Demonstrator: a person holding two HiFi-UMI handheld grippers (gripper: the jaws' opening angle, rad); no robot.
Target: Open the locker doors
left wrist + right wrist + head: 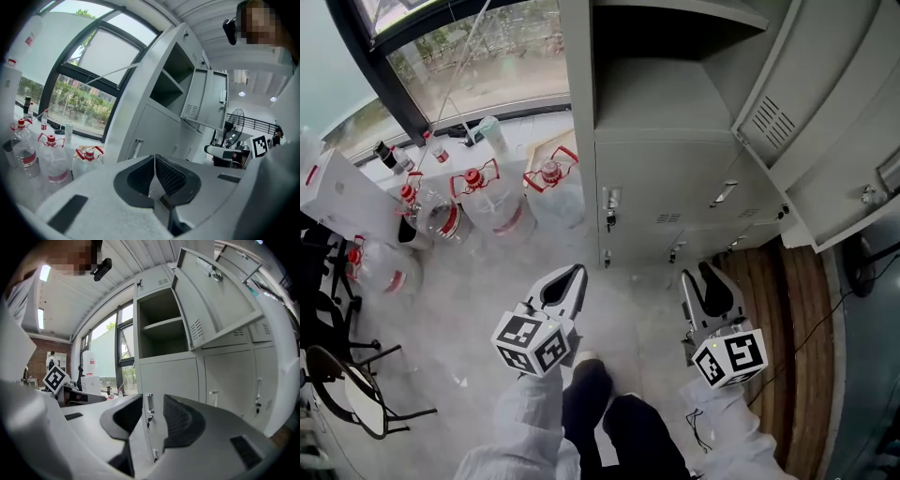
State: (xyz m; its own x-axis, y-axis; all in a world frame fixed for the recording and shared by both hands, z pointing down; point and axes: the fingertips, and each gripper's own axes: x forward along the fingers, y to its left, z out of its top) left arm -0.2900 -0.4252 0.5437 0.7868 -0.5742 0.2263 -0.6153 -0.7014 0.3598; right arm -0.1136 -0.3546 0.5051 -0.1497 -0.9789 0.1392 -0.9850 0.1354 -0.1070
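The grey locker [670,159] stands ahead of me. Its upper left compartment [661,56] is open and empty, with its door [811,84] swung out to the right. A second door [853,187] beside it is also swung out. The lower doors are closed, each with a small handle [610,202]. My left gripper [578,272] hangs short of the locker, shut and empty. My right gripper [695,272] is also short of it, open with nothing between the jaws. In the right gripper view a closed door's handle [150,405] shows through the right gripper [152,399] gap. In the left gripper view the left gripper [154,158] has its pads together.
Several clear water bottles [492,202] with red caps stand on the floor left of the locker, below a window [478,47]. A black chair [352,398] is at lower left. A wooden strip [787,300] runs along the right. The person's legs [614,422] are below.
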